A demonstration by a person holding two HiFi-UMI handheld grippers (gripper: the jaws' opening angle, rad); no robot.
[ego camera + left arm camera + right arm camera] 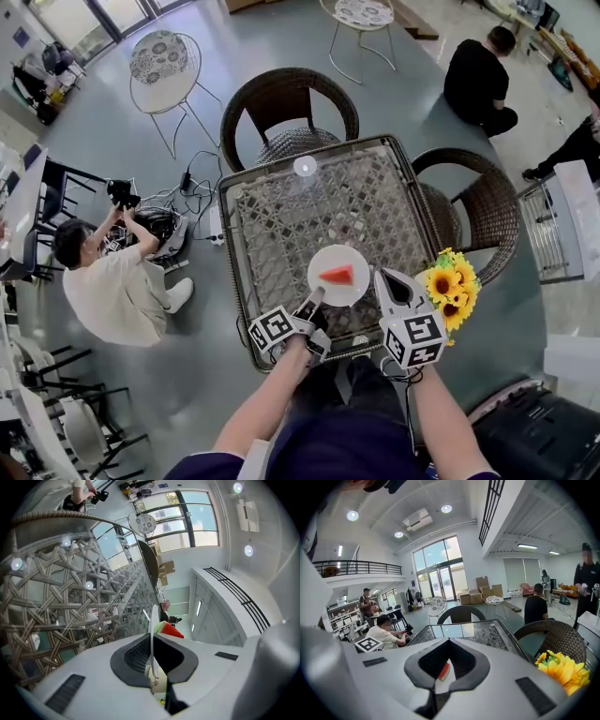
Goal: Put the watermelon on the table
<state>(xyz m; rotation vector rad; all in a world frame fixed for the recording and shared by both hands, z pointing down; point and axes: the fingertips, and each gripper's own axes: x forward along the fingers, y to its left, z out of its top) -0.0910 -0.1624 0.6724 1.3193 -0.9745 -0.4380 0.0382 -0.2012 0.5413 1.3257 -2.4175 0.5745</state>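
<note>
Placing step, it is judged: watermelon (338, 275) on plate (323, 287), rim clamped by left hand-held gripper (314, 299) over surface (281, 216); right hand-held gripper (385, 281) closed (apparently empty). Next: plate to be kept level, set down, then released.

Left gripper (314, 300) grips the plate (323, 261) carrying the watermelon (338, 275).

Table (281, 225) before me: square glass top over woven wicker lattice, dark rim. White plate (328, 260) with watermelon slice (338, 275) at 6 o'clock, contact with glass unclear. Sunflowers (451, 284) at 4 o'clock edge.
</note>
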